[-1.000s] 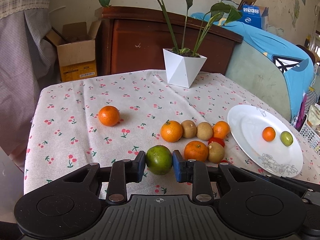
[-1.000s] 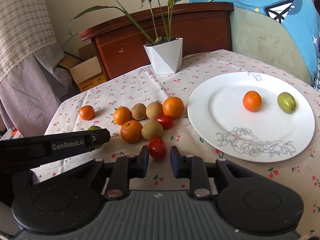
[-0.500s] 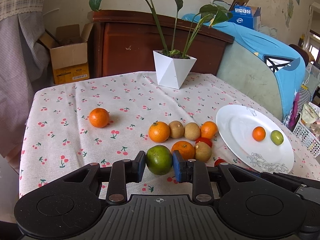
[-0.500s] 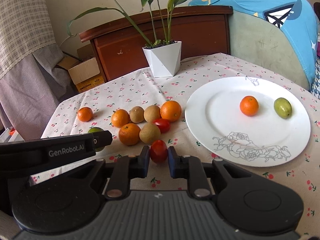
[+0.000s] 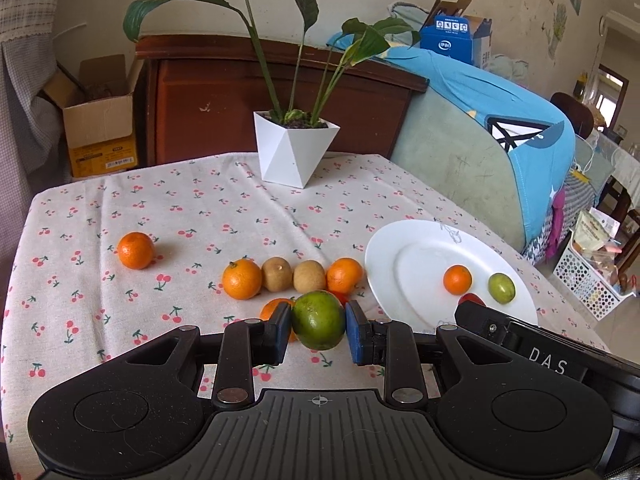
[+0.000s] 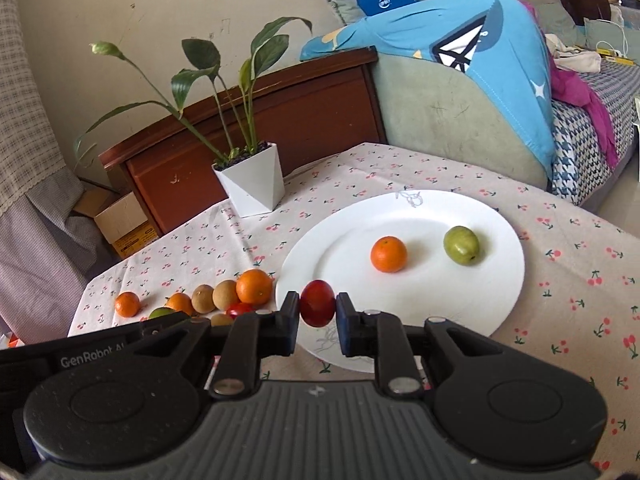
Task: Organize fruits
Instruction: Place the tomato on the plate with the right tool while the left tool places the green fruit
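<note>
I've lifted both fruits off the tabletop: right tongs clamp the red fruit over the plate rim; left tongs clamp the green citrus, plate at two o'clock.

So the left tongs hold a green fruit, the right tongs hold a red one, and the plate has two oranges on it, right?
Not quite. The right wrist view shows the plate has one orange and one small green fruit. The rest is right: left tongs hold the big green fruit, right tongs the red fruit.
</note>
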